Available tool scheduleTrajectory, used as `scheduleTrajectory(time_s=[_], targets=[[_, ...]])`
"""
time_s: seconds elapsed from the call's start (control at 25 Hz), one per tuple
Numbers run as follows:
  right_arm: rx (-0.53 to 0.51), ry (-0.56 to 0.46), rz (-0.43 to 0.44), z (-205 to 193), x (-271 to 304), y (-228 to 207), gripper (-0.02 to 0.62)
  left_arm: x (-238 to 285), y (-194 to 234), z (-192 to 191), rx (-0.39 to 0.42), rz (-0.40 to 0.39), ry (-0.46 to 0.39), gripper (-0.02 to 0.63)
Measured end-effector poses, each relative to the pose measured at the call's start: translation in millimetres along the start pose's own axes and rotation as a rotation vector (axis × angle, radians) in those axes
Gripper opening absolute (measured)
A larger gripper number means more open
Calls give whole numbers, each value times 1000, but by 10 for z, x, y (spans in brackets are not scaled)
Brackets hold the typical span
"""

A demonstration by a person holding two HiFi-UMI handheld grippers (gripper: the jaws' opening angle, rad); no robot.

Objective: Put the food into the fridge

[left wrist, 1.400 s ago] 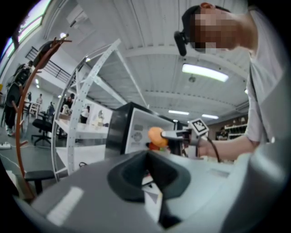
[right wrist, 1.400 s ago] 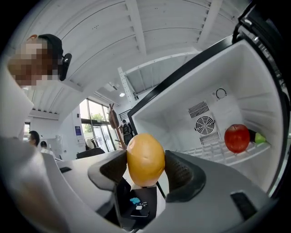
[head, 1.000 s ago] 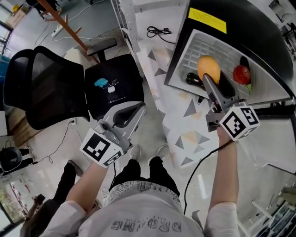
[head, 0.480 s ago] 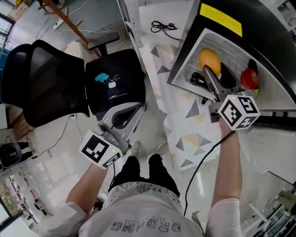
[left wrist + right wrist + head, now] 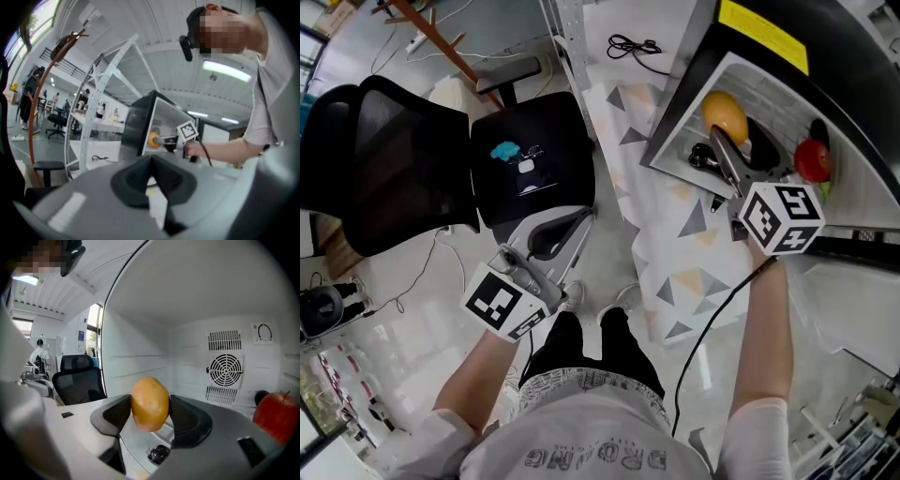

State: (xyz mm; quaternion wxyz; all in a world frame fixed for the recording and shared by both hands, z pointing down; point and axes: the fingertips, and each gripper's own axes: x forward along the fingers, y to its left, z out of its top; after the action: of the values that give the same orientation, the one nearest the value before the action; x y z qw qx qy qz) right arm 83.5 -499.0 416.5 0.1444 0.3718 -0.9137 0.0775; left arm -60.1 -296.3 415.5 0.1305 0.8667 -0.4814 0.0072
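Note:
My right gripper (image 5: pixel 721 137) reaches into the open black mini fridge (image 5: pixel 705 58) and is shut on an orange-yellow fruit (image 5: pixel 724 113). In the right gripper view the fruit (image 5: pixel 150 403) is squeezed between both pads above the white fridge floor. A red apple (image 5: pixel 276 416) lies inside at the right, also seen in the head view (image 5: pixel 813 161). A small dark item (image 5: pixel 159 453) lies below the fruit. My left gripper (image 5: pixel 579 221) hangs low by the chair, shut, with nothing in it (image 5: pixel 151 165).
A black office chair (image 5: pixel 403 159) with a small blue thing (image 5: pixel 504 150) on its seat stands to the left. A patterned mat (image 5: pixel 684 272) lies before the fridge. A white metal rack (image 5: pixel 565 47) and a black cable (image 5: pixel 636 45) are behind. A fan vent (image 5: pixel 225 370) is on the fridge's back wall.
The right gripper has carried the fruit a little away from the apple inside the fridge. The left gripper has barely moved.

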Motion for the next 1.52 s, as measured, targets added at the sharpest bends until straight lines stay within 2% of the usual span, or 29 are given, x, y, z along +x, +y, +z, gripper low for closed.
scheduleTrajectory(time_s=[0.64,0.96,1.52], targets=[[-102,39,-54,-68,140,61,262,-63,38,-58,-7,-1,6,8],[-116,40,-78,-72,178,61,262,-76,22,-59,-5,-4,8,8],[-96,36,-39,-109,111,110,267,-105,-57,-55,-2,-18,9,8]])
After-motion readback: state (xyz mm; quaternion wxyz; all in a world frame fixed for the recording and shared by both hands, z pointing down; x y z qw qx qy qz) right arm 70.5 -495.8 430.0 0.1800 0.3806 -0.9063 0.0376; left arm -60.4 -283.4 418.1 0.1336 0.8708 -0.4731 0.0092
